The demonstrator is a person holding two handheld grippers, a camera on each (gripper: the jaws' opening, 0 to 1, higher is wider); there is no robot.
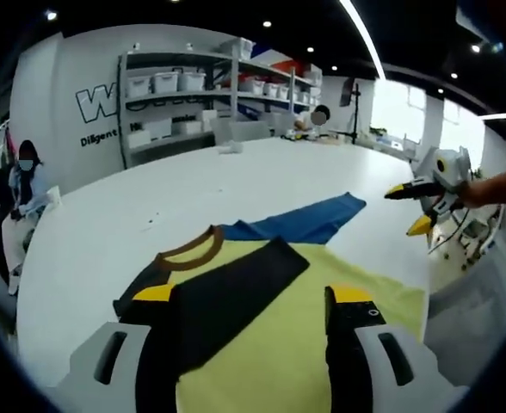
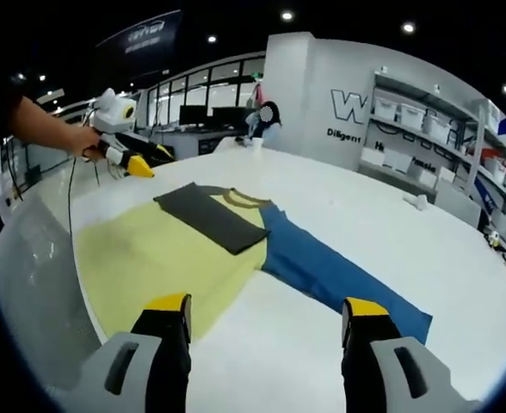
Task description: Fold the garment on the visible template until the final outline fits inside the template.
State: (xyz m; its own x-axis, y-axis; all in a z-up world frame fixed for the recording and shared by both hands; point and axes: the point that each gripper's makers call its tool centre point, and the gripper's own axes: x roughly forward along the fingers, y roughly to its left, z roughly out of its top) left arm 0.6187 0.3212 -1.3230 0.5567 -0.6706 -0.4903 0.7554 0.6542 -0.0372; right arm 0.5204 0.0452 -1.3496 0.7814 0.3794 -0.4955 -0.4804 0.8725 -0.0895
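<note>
On smooth white table (image 2: 339,224), flat yellow shirt (image 2: 150,249); both grippers (image 1: 257,297) (image 2: 270,310) wide, empty.

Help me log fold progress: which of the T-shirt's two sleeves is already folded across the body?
The black sleeve: it lies folded flat over the yellow body. The blue sleeve stretches out sideways on the white table.

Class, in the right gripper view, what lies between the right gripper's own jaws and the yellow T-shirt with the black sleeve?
Only bare white table lies between the right gripper and the yellow T-shirt, in the right gripper view.
</note>
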